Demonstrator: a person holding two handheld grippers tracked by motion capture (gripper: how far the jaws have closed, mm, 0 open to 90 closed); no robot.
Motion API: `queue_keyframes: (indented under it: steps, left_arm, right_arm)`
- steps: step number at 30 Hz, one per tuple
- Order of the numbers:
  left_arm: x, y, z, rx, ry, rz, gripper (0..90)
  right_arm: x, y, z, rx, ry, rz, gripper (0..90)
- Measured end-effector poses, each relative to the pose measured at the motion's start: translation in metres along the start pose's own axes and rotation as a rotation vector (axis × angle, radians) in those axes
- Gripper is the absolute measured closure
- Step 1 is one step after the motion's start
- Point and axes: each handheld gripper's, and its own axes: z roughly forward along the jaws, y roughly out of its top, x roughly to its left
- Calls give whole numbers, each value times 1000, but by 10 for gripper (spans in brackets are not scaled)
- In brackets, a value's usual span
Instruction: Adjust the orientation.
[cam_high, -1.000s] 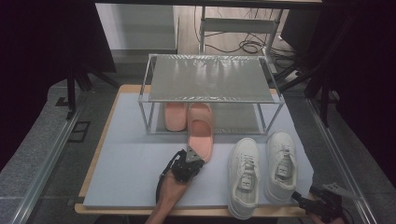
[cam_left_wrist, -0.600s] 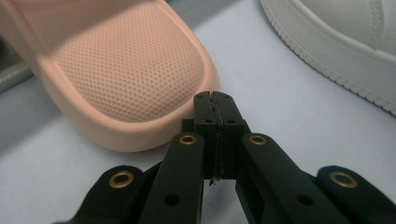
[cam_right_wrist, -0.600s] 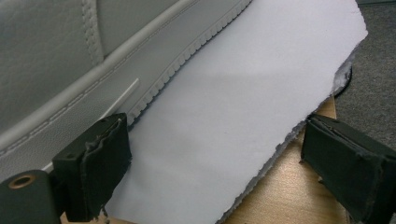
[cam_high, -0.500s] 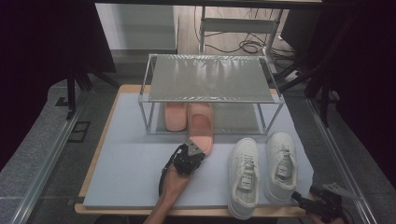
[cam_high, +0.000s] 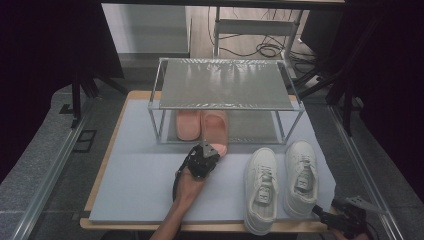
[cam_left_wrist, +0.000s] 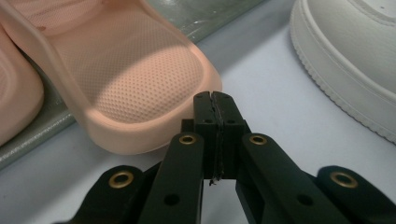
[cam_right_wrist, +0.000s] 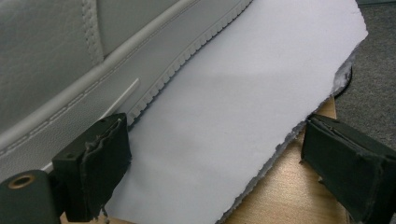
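Two pink slippers lie side by side on the lower shelf of a metal rack (cam_high: 225, 82). The right slipper (cam_high: 216, 127) still has its near end over the shelf's front edge. My left gripper (cam_high: 210, 149) is shut with nothing between its jaws, and its closed tips (cam_left_wrist: 215, 95) are up against that slipper's rim (cam_left_wrist: 140, 79). The other slipper (cam_left_wrist: 14, 93) lies to the left. Two white sneakers (cam_high: 262, 185) (cam_high: 301, 175) stand on the grey mat (cam_high: 140, 185). My right gripper (cam_high: 325, 216) is open at the mat's near right corner, its jaws (cam_right_wrist: 224, 158) beside a sneaker's sole (cam_right_wrist: 56, 60).
The rack's mesh top shelf hangs over the slippers. The mat covers a wooden table (cam_high: 107, 150), whose bare edge (cam_right_wrist: 280, 196) lies under my right gripper. Dark stands and cables surround the table. A sneaker's side (cam_left_wrist: 355, 60) is to the right of my left gripper.
My left gripper has moved toward the rack, and the right pink slipper has slid farther in under the shelf ahead of it. The right gripper has kept still.
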Motion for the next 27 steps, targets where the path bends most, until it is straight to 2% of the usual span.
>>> queue_keyframes:
  steps: [12, 19, 26, 27]
  left_arm:
    - [13, 9, 17, -3, 36, -26, 893]
    - [21, 14, 25, 13, 89, -16, 895]
    - [30, 18, 32, 19, 109, -33, 897]
    - [31, 19, 34, 14, 109, -47, 897]
  right_arm:
    - [0, 0, 0, 0, 0, -1, 77]
    - [0, 0, 0, 0, 0, -2, 77]
    - [0, 0, 0, -1, 1, -2, 76]
    - [0, 0, 0, -1, 1, -2, 76]
